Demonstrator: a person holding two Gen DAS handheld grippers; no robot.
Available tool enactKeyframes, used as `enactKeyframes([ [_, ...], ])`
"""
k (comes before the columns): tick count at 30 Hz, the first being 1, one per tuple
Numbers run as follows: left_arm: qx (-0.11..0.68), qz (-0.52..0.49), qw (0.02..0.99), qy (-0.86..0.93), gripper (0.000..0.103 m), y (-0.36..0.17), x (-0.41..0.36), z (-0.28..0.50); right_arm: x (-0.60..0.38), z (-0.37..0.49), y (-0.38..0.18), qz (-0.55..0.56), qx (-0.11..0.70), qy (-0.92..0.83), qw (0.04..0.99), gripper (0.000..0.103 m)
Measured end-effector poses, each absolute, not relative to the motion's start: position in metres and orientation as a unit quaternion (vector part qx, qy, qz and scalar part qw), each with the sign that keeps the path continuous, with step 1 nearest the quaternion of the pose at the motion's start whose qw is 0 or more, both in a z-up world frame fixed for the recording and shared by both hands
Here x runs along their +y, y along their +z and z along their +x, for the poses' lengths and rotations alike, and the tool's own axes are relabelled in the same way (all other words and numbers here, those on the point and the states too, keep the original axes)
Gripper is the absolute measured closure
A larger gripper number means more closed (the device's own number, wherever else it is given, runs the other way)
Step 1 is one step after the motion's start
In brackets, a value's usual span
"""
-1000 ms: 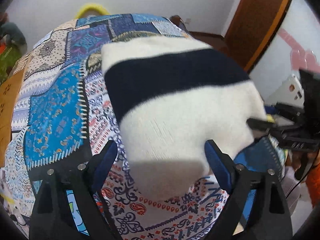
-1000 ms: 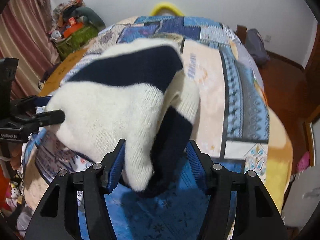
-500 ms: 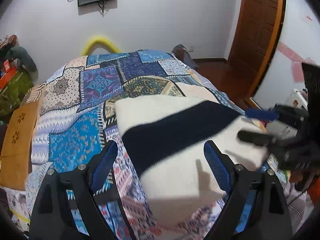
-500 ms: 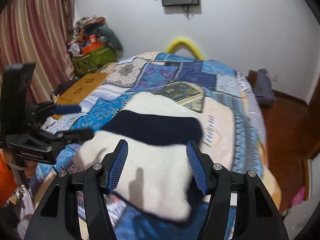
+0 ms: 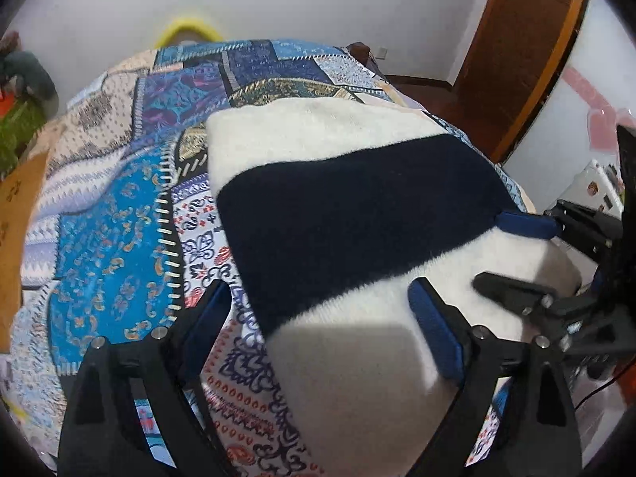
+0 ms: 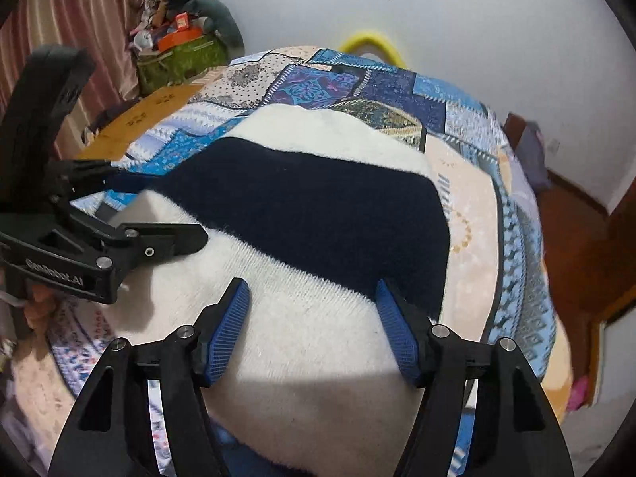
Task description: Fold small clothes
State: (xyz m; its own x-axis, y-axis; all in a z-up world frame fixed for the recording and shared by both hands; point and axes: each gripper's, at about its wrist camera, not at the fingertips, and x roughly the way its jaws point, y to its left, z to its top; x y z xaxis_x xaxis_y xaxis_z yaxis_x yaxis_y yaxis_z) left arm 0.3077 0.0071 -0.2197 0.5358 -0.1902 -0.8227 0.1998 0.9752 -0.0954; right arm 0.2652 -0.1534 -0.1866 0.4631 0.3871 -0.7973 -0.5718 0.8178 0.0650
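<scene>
A folded white knit garment with a wide navy band (image 5: 357, 214) lies flat on the patchwork bedspread (image 5: 111, 230); it also shows in the right wrist view (image 6: 318, 214). My left gripper (image 5: 318, 318) is open and empty, hovering over the garment's near left edge. My right gripper (image 6: 314, 318) is open and empty over the garment's near white part. Each gripper shows in the other's view, at the garment's side: the right one (image 5: 516, 254) and the left one (image 6: 159, 214).
The bed fills both views. A wooden door (image 5: 516, 51) stands at the right. A green bag with piled things (image 6: 179, 55) and a curtain (image 6: 79, 20) stand at the left. A yellow hoop (image 6: 369, 39) lies behind the bed.
A second ago both grippers held the garment up. It now lies flat on the bed, and both grippers are open and have drawn back over its near edge.
</scene>
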Motion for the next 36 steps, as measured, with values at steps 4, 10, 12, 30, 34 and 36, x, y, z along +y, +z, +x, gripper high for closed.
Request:
enactKeyframes([
  [4,0.458,0.023,0.882,-0.108,0.011,-0.208,0.009,0.288,-0.164,0.256,-0.182,-0.104,0.438,0.287,0.846,0.040],
  [10,0.449,0.040,0.886,-0.104,0.011,-0.199,0.014,0.265,-0.182,0.237,-0.179,-0.110,0.435,0.284,0.847,0.039],
  [12,0.445,0.042,0.889,-0.100,0.011,-0.194,0.016,0.261,-0.189,0.233,-0.177,-0.115,0.438,0.272,0.849,0.034],
  [30,0.522,-0.145,0.830,-0.131,0.012,-0.217,0.045,0.316,-0.216,0.311,-0.196,0.047,0.504,0.266,0.821,0.012],
  [34,0.538,-0.192,0.806,-0.159,0.012,-0.233,0.041,0.327,-0.214,0.323,-0.229,0.105,0.546,0.284,0.782,0.012],
  [36,0.548,-0.210,0.792,-0.170,0.011,-0.241,0.037,0.333,-0.211,0.325,-0.238,0.127,0.557,0.295,0.766,0.011],
])
